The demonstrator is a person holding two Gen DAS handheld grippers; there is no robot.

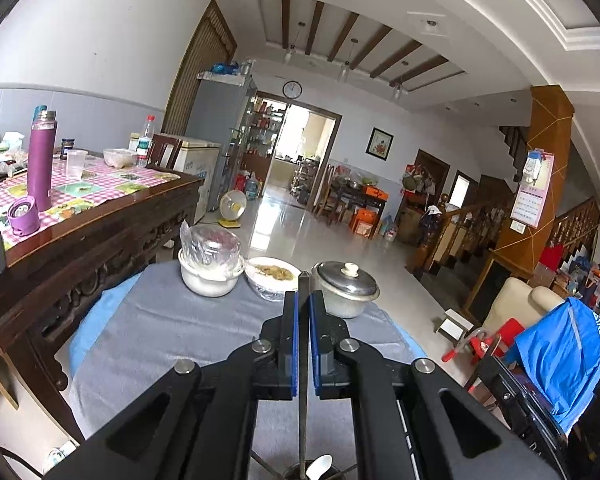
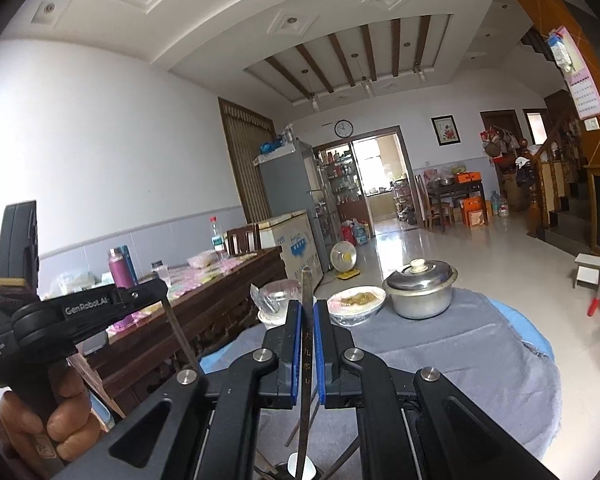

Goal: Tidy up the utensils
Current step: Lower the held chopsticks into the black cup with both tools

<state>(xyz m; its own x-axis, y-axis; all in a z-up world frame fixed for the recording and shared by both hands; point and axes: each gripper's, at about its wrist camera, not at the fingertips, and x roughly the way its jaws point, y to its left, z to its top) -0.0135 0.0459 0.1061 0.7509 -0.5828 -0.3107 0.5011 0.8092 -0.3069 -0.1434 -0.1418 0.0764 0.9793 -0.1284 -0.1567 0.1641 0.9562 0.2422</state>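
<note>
My left gripper (image 1: 304,300) is shut on a thin dark chopstick (image 1: 303,420) that stands upright between the blue pads, its tip above the fingers. The chopstick's lower end reaches down to a utensil holder (image 1: 294,473) at the bottom edge, where a white spoon (image 1: 320,466) sits. My right gripper (image 2: 308,306) is shut on a second chopstick (image 2: 306,344) with characters printed on it, also upright over the holder and a white spoon (image 2: 302,469). In the right wrist view the left gripper (image 2: 162,292) appears at the left, held by a hand (image 2: 60,420), with its chopstick (image 2: 180,336) hanging below.
A round table with a grey cloth (image 1: 168,332) carries a white pot under a plastic-wrapped bowl (image 1: 208,276), a plate of food (image 1: 272,276) and a lidded metal pot (image 1: 346,288). A carved wooden table (image 1: 100,232) with a purple flask (image 1: 40,160) stands to the left.
</note>
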